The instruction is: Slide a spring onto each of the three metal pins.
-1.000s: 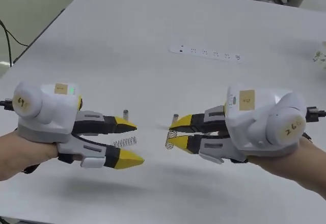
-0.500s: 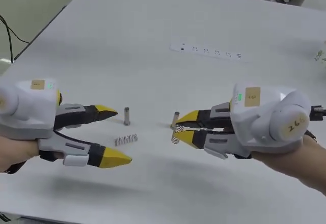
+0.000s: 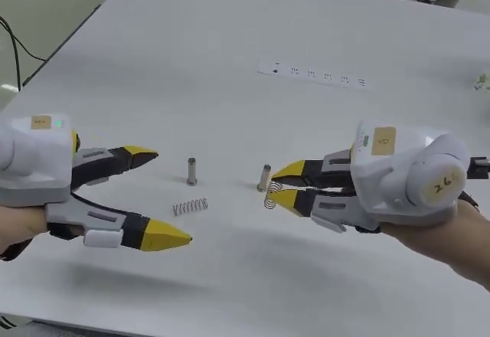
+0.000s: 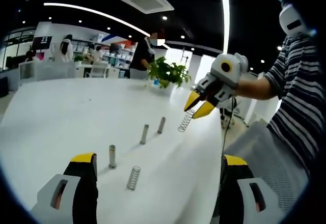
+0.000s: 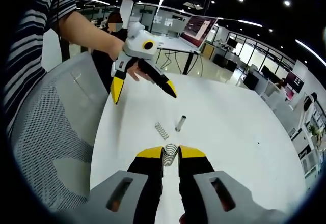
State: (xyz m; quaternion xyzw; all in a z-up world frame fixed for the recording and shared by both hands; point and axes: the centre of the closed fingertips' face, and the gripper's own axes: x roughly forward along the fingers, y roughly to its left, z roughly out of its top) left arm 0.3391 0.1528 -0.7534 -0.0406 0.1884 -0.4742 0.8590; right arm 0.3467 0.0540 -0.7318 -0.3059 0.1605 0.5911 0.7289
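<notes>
My right gripper (image 3: pixel 280 188) is shut on a small steel spring (image 3: pixel 269 196), which hangs from its yellow tips just right of a short metal pin (image 3: pixel 265 177). The right gripper view has that spring (image 5: pixel 170 154) pinched between the tips of my right gripper (image 5: pixel 171 152). A second pin (image 3: pixel 191 171) stands further left, with a loose spring (image 3: pixel 190 206) lying on the table in front of it. My left gripper (image 3: pixel 157 195) is open to the left of both. The left gripper view shows three pins in a row (image 4: pixel 112 156) (image 4: pixel 144 134) (image 4: pixel 161 124) and the loose spring (image 4: pixel 134 177).
A white power strip (image 3: pixel 318 75) lies further back on the grey-white table (image 3: pixel 191 61). The table's near edge runs just below both grippers. Chairs and a person's striped sleeve (image 4: pixel 298 96) are beside the table.
My left gripper has drawn back to the left, away from the loose spring, and its jaws stand wider apart. My right gripper keeps the spring and has shifted slightly right.
</notes>
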